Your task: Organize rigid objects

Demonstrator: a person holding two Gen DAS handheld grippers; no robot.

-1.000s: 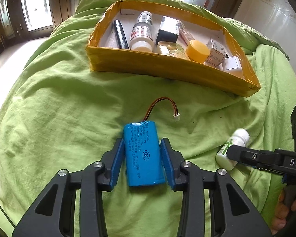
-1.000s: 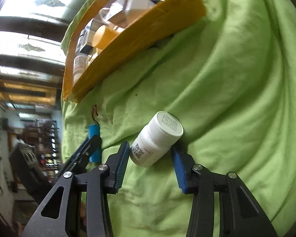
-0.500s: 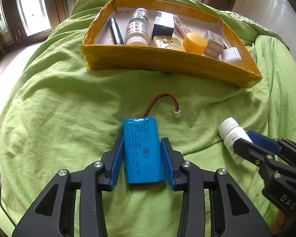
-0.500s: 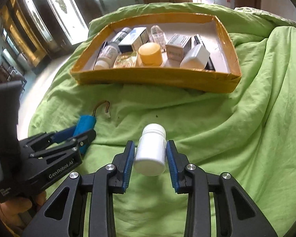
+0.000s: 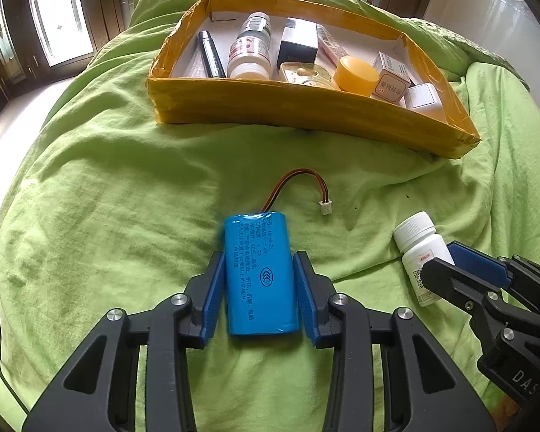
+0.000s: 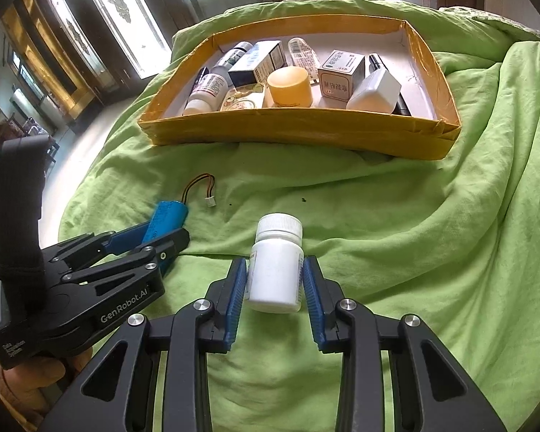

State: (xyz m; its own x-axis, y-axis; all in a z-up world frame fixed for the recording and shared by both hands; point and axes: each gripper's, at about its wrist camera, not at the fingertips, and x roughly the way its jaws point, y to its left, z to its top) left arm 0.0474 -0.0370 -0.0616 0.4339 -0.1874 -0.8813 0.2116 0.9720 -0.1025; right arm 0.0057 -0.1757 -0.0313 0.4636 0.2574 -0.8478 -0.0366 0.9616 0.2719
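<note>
A blue battery pack [image 5: 261, 280] with a red-black lead and white plug [image 5: 325, 208] sits between the blue pads of my left gripper [image 5: 258, 256], which is shut on it just above the green sheet. My right gripper [image 6: 274, 260] is shut on a white pill bottle [image 6: 275, 273], cap pointing away, held slightly off the sheet. Each view also shows the other tool: the right gripper [image 5: 441, 257] with the bottle [image 5: 415, 237] at the right, and the left gripper [image 6: 169, 231] with the battery [image 6: 171, 214] at the left. A yellow cardboard tray [image 5: 306, 108] lies beyond both.
The tray [image 6: 298, 133] holds several items: white bottles, small boxes, an orange-yellow jar [image 6: 289, 86], a black tube. The rumpled green sheet [image 5: 108, 198] covers a rounded mound that drops away at its edges. A hand [image 6: 25, 388] grips the left tool. Windows and doors stand behind.
The right gripper rolled upright, its jaws closed on the white bottle and raised it off the sheet. The left gripper stayed put on the battery.
</note>
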